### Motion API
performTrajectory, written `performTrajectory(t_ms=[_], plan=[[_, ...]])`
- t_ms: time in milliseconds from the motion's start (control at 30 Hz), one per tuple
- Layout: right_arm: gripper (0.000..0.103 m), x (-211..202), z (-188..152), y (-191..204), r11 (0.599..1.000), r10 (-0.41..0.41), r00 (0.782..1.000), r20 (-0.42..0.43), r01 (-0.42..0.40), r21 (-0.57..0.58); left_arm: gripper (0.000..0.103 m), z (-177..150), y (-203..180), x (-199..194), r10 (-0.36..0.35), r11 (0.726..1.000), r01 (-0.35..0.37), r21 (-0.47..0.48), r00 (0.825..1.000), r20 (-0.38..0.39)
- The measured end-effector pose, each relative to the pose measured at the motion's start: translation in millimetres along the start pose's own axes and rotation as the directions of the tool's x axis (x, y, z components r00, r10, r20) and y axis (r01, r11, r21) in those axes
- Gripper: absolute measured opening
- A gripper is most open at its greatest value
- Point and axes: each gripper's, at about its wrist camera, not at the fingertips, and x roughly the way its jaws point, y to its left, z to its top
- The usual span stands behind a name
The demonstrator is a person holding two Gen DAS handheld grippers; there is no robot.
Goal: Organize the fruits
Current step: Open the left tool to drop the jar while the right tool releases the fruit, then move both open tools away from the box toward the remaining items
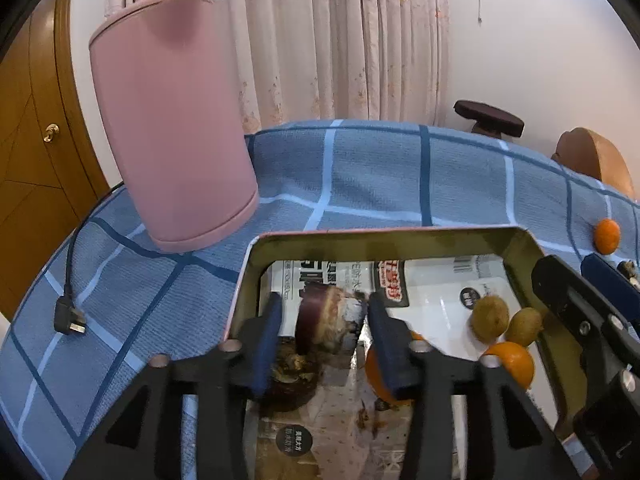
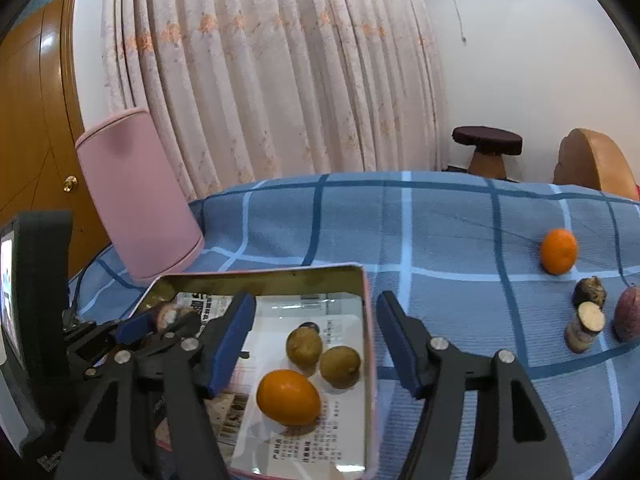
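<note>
A metal tray [image 1: 520, 248] [image 2: 368, 320] lined with printed paper sits on the blue checked cloth. My left gripper [image 1: 324, 316] hangs over its left part with a cut purple fruit piece [image 1: 328, 320] between the fingers; I cannot tell whether they touch it. Another dark piece [image 1: 292, 376] lies below. Two kiwis [image 2: 304, 346] [image 2: 340, 366] and an orange [image 2: 288, 396] lie in the tray. My right gripper [image 2: 316, 320] is open and empty above the tray's right rim. A loose orange [image 2: 559, 251], two cut pieces [image 2: 585, 326] [image 2: 590, 290] and a purple fruit [image 2: 628, 312] lie on the cloth at right.
A tall pink container [image 1: 172, 120] [image 2: 136, 192] stands at the cloth's far left. A black cable with a plug [image 1: 70, 320] lies at the left edge. A stool [image 2: 486, 144] and a chair back [image 2: 592, 160] stand beyond the far edge.
</note>
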Motion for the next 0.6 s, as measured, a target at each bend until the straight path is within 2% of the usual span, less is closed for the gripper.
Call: performTrajectory(t_ms=[33,100,400,600], plan=[[0.073,-1,0,-2,1.000,-0.007,1.000,0.007,0.007,0.009,0.069,1,0,-4,0.004,1.000,-0.004,-0.004,1.000,0.018],[0.083,-4,1,-7,0.999,-0.016,1.000,0.022,0.015,0.032,0.075,1,1,-9,-0.008,1.000,0.009,-0.013,0.999,0.050],[0.084,-11,3,-19,0.996,-0.056,0.997,0.047,0.053,0.072,0.075,1,3,-11,-0.022,0.999,0.025,-0.045,0.998,0.066],[0.084,-17,2,-25,0.993,-0.090,0.994,0.058,0.085,0.077,0.075,-1,-2,-13,-0.005,1.000,0.007,-0.022,0.996,0.084]])
